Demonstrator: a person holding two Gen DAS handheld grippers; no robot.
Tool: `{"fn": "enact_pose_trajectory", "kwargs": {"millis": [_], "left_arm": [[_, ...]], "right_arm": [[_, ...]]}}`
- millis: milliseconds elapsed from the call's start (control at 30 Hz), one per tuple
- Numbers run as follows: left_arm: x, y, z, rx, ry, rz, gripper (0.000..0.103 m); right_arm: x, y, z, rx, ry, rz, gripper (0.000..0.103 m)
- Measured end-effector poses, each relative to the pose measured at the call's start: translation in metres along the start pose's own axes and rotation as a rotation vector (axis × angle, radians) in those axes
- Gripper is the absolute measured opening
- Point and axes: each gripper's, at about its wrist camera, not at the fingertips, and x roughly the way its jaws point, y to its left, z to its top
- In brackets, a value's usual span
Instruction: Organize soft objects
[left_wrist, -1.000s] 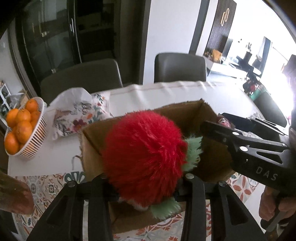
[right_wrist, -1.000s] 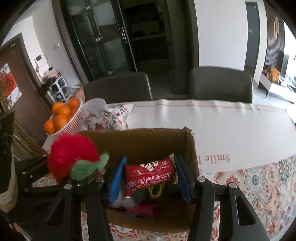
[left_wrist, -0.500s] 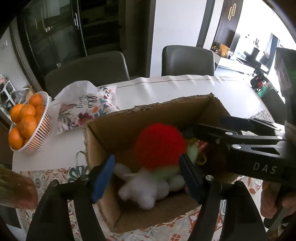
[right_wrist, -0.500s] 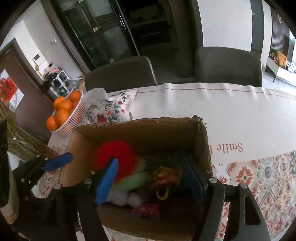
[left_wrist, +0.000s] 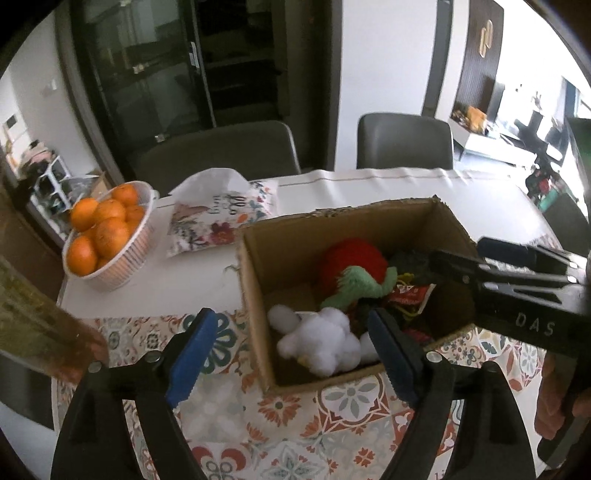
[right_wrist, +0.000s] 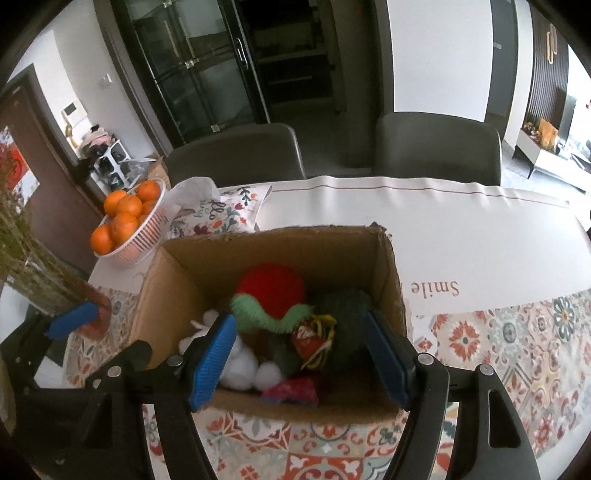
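**Soft toys lie in the box, both grippers empty above it**

The table (right_wrist: 461, 221) carries a cardboard box (right_wrist: 388, 273) near its front edge, so both hands reach it easily. Inside the box lie the soft things: a red plush ball (right_wrist: 271, 288) with green leaves, a white fluffy toy (left_wrist: 325, 341) and a small red packet (right_wrist: 304, 338). The box keeps them together, which seems the aim of the tidying. The left gripper (left_wrist: 291, 354) is opening its jaws, and nothing is between them. The right gripper (right_wrist: 301, 363) stands apart over the box, also holding nothing.
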Motion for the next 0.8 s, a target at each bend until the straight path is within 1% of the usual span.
{"fn": "enact_pose_trajectory", "kwargs": {"millis": [133,300,400,500,667,800], "left_arm": [[-0.021,0.007,-0.014,-0.027,-0.032,0.023,0.087],[-0.055,0.013,-0.037,-0.038,-0.095,0.063,0.094],[-0.073,0.019,-0.050,-0.048,-0.126,0.060,0.096],[-0.092,0.025,-0.063,-0.058,-0.152,0.055,0.098],[-0.124,0.027,-0.084,-0.031,-0.208,0.067,0.103],[-0.146,0.028,-0.103,-0.010,-0.250,0.075,0.103]], "right_arm": [[-0.017,0.009,-0.015,-0.007,-0.021,-0.018,0.073],[-0.045,0.022,-0.038,-0.012,-0.050,-0.039,0.073],[-0.062,0.033,-0.052,-0.018,-0.071,-0.055,0.078],[-0.080,0.042,-0.068,-0.022,-0.096,-0.074,0.080],[-0.109,0.054,-0.096,-0.003,-0.129,-0.092,0.083],[-0.129,0.063,-0.120,0.010,-0.157,-0.113,0.083]]}}
